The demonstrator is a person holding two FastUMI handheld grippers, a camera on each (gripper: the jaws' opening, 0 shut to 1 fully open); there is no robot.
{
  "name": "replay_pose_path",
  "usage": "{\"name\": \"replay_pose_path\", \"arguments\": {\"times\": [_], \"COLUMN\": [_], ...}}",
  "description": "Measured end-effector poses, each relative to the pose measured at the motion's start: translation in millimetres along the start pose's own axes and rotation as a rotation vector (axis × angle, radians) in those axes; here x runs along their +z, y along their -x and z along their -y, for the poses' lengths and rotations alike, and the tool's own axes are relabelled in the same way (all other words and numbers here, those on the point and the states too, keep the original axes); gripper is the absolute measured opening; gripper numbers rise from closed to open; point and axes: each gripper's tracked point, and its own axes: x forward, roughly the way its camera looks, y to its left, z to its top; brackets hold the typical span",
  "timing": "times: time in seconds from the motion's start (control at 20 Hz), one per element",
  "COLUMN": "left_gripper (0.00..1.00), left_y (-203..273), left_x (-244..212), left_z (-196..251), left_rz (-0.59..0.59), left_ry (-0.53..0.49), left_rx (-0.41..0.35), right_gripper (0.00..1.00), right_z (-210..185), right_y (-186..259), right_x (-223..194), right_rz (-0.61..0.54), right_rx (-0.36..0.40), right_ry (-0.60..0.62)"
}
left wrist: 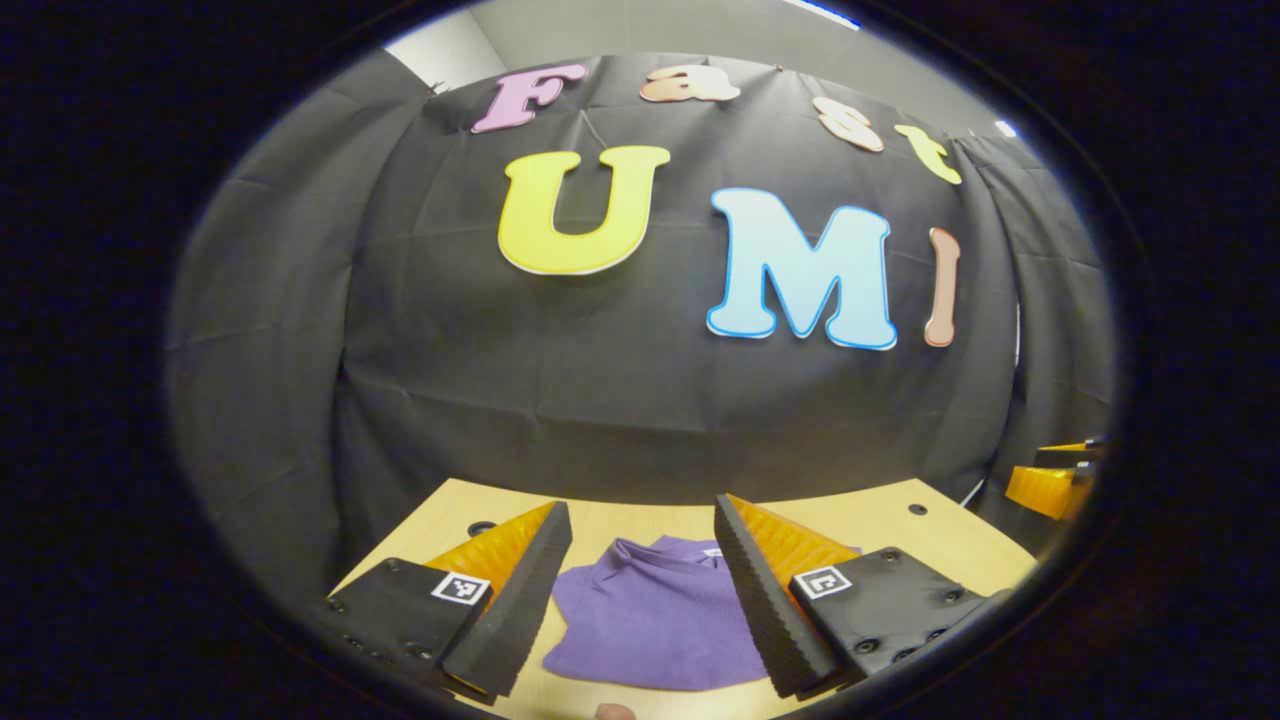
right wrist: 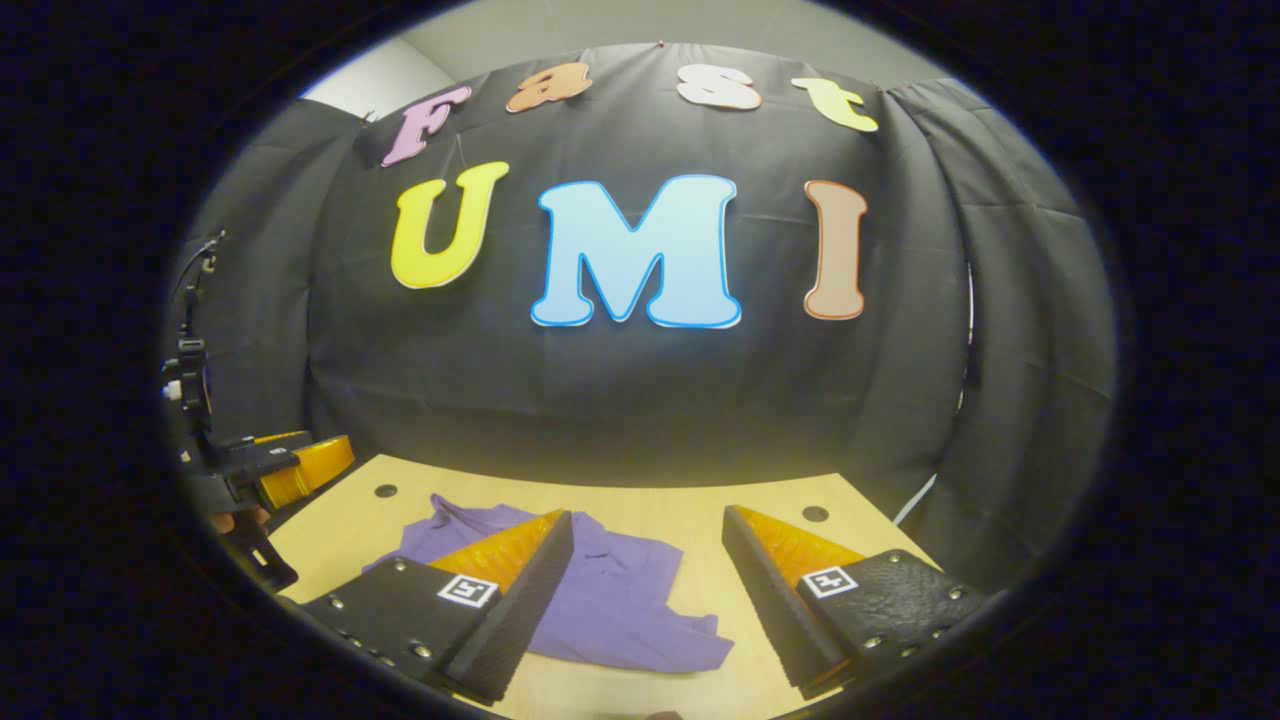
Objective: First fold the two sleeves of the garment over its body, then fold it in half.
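A purple garment [left wrist: 655, 620] lies folded on the light wooden table [left wrist: 880, 515], collar toward the far edge. My left gripper [left wrist: 640, 600] hovers above its near part, open, nothing between the fingers. In the right gripper view the same garment [right wrist: 610, 590] spreads flat, one corner trailing to the right. My right gripper [right wrist: 645, 600] is open above the garment's right side and holds nothing. The left gripper [right wrist: 285, 470] shows at the far left of that view with a hand on it, and the right gripper [left wrist: 1055, 480] shows at the left gripper view's right edge.
The table carries small round holes [right wrist: 815, 513] near its far corners. The black cloth wall [right wrist: 640, 400] stands right behind the table's far edge. Bare wood [right wrist: 700, 520] lies between the garment and the far edge.
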Motion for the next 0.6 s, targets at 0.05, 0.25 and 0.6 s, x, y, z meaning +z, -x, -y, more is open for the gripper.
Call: {"name": "replay_pose_path", "arguments": {"times": [0.05,0.25,0.6], "left_gripper": [0.95,0.93,0.94], "left_y": [10,40,76], "left_x": [4,16,33], "left_z": [4,19,32], "left_rz": [0.013,0.054,0.112], "left_ry": [-0.003,-0.034,-0.032], "left_rx": [-0.005,-0.023,-0.008], "right_gripper": [0.95,0.95,0.95], "right_z": [0,4,7], "right_y": [7,32,55], "right_x": [2,11,25], "right_rz": [0.010,0.049,0.128], "right_rx": [-0.004,-0.014,-0.001], "right_ry": [0.005,0.023,0.075]}}
